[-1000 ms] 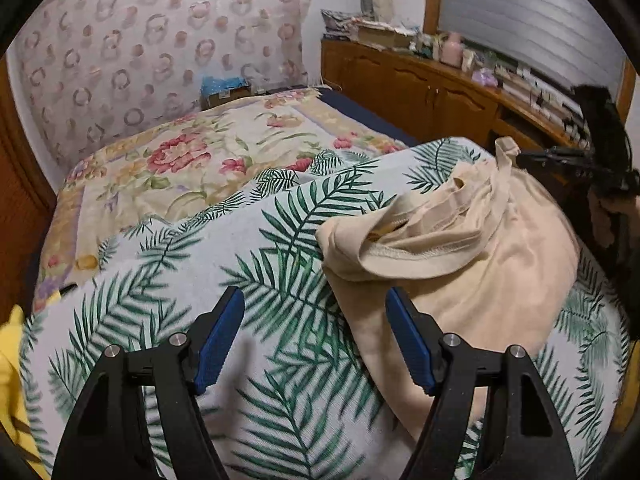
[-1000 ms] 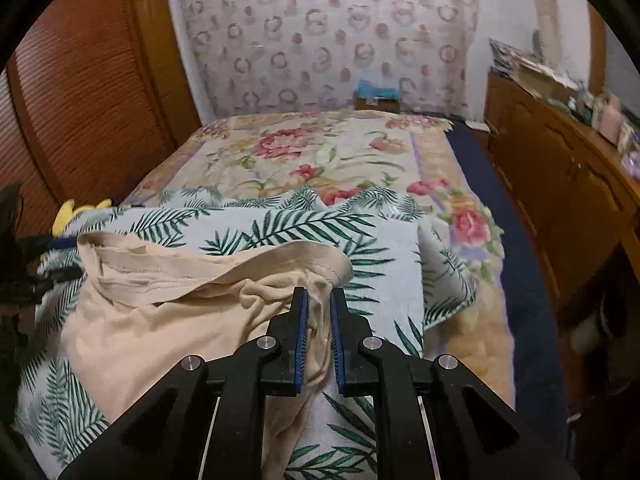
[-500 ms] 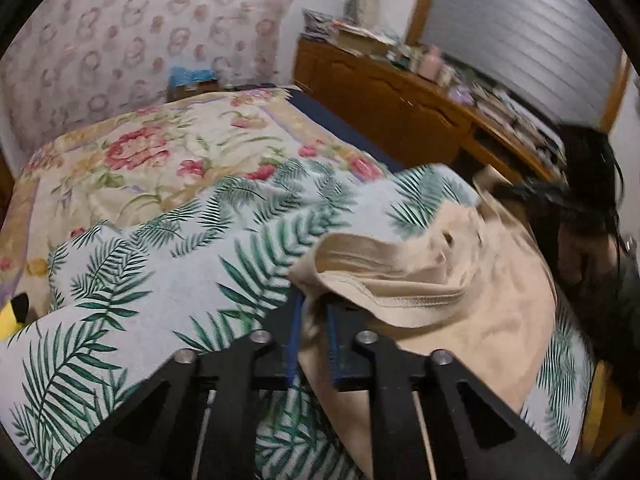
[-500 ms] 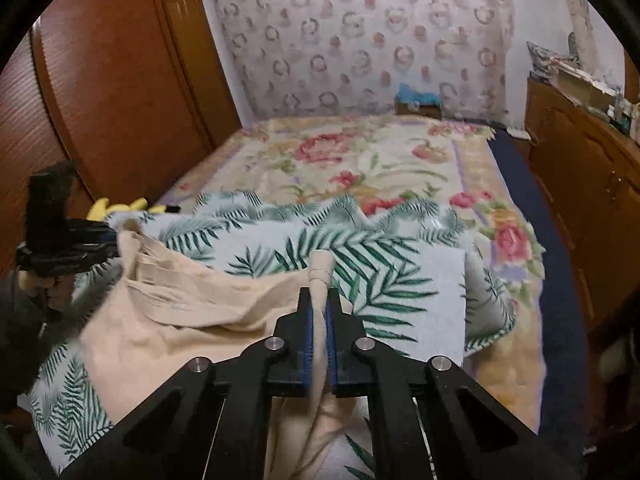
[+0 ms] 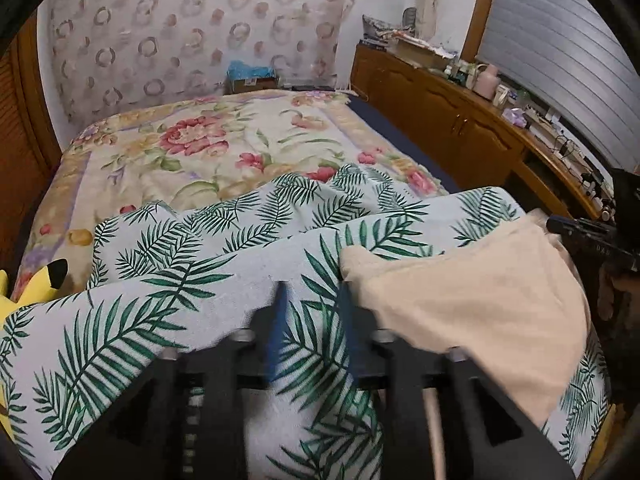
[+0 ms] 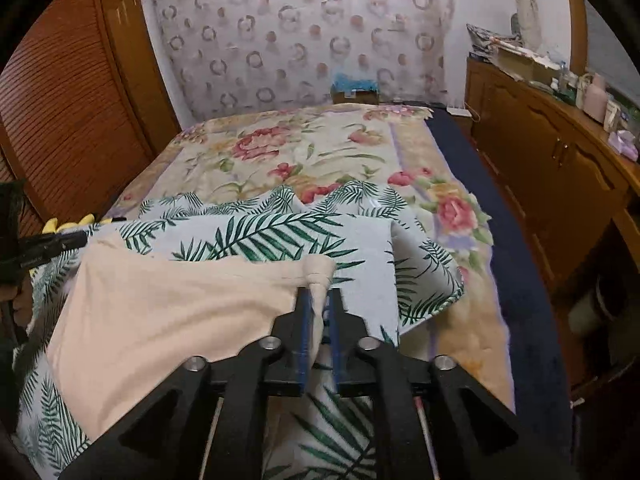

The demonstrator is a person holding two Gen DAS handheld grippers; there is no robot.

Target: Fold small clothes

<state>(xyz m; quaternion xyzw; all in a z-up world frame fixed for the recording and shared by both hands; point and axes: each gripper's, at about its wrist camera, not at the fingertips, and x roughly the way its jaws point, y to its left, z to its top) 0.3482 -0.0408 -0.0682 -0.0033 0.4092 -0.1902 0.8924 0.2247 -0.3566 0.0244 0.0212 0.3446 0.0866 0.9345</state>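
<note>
Right wrist view: beige garment (image 6: pixel 168 316) lies lower left on palm-print cloth (image 6: pixel 280 236), limp, light, best pinched at hems; right gripper (image 6: pixel 318 320) opening around its bunched corner, left gripper (image 5: pixel 312 320) opening, empty.

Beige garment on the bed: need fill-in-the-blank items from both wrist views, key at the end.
1. The beige garment lies on a sheet printed with green ____.
2. A bunched corner of it sits between the ____ gripper's fingers.
3. The toy at the left view's edge is ____ with a black tip.

Missing: leaves; right; yellow
</note>
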